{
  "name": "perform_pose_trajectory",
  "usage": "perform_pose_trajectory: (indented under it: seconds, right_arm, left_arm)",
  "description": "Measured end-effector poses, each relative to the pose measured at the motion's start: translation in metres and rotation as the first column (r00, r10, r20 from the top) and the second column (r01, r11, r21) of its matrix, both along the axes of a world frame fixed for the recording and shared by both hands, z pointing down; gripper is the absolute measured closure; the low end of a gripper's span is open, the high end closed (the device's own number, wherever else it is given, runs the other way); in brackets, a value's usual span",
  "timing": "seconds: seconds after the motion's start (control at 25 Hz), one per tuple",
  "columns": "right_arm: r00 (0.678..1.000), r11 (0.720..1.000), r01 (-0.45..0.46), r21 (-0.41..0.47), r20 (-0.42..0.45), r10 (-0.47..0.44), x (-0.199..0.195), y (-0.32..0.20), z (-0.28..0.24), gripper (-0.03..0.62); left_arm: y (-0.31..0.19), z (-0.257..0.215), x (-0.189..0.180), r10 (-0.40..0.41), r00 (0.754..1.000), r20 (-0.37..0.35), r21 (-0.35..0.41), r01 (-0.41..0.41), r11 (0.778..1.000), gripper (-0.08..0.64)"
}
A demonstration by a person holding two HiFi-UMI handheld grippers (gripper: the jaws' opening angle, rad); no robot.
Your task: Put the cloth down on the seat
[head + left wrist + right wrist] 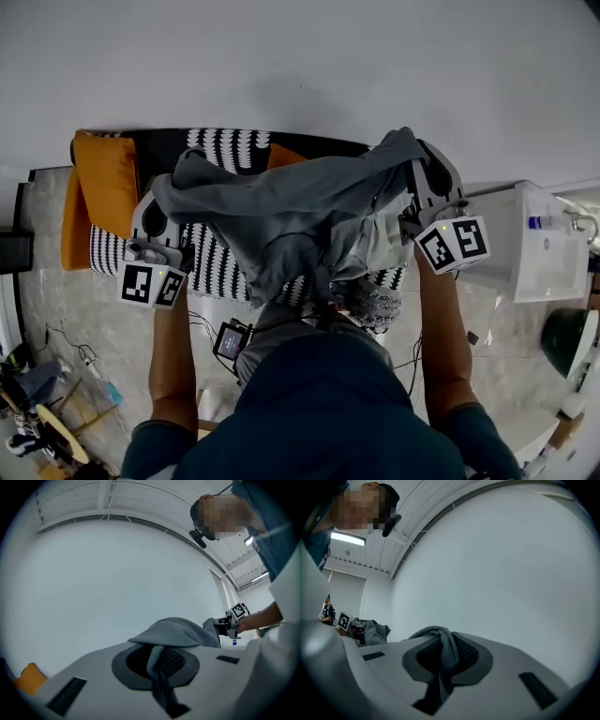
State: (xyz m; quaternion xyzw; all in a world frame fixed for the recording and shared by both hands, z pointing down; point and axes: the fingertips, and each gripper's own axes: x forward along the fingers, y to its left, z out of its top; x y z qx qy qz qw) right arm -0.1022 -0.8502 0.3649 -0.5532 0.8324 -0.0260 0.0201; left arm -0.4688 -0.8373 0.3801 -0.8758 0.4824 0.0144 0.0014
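At the far left, an orange cushion [105,178] leans against the end of the seat [212,270], which has a black-and-white patterned cover. Just right of the cushion, your left gripper [167,197] points at the far wall. It is clenched on the left end of the grey cloth [300,211]. In the left gripper view a thin fold runs down between the closed jaws, and more cloth is heaped over their tips. From there the cloth stretches to the right between your two hands, above the seat. It sags in the middle, and its loose folds hang toward the near edge of the seat. From above you cannot tell whether the lowest folds touch the cover. Your right gripper [414,167] is level with the left one and grasps the cloth's right end. In the right gripper view a thicker roll of cloth is pinched between the dark pads. Farther right, a white cabinet [525,246] stands beside the seat on the pale stone floor [56,281].
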Motion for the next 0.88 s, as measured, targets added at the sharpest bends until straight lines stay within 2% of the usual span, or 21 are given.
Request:
perform_pose_trajectory:
  seconds: [0.12,0.4,0.64,0.88]
  right_arm:
    - [1.0,1.0,0.003,0.008,-0.009,-0.003,0.007,-0.006,0.015,0.551]
    - [1.0,1.0,0.006,-0.005,-0.025,-0.006,0.017,-0.028,0.059,0.551]
    - [0.999,0.999,0.019,-0.045,-0.037,-0.021,0.017,-0.062,0.101,0.551]
    - [0.999,0.995,0.012,-0.104,-0.044,-0.017,0.014,-0.094,0.147,0.551]
  left_arm:
    - [-0.014,0.018,0.007,-0.011,1.0,0.006,-0.02,0.011,1.0,0.546]
    - [-0.044,0.078,0.016,-0.013,0.999,0.032,-0.12,0.017,0.993,0.546]
    - [-0.071,0.13,0.018,-0.001,0.998,0.07,-0.205,0.015,0.979,0.546]
    - [-0.102,0.182,0.02,0.009,0.997,0.076,-0.292,0.013,0.956,0.546]
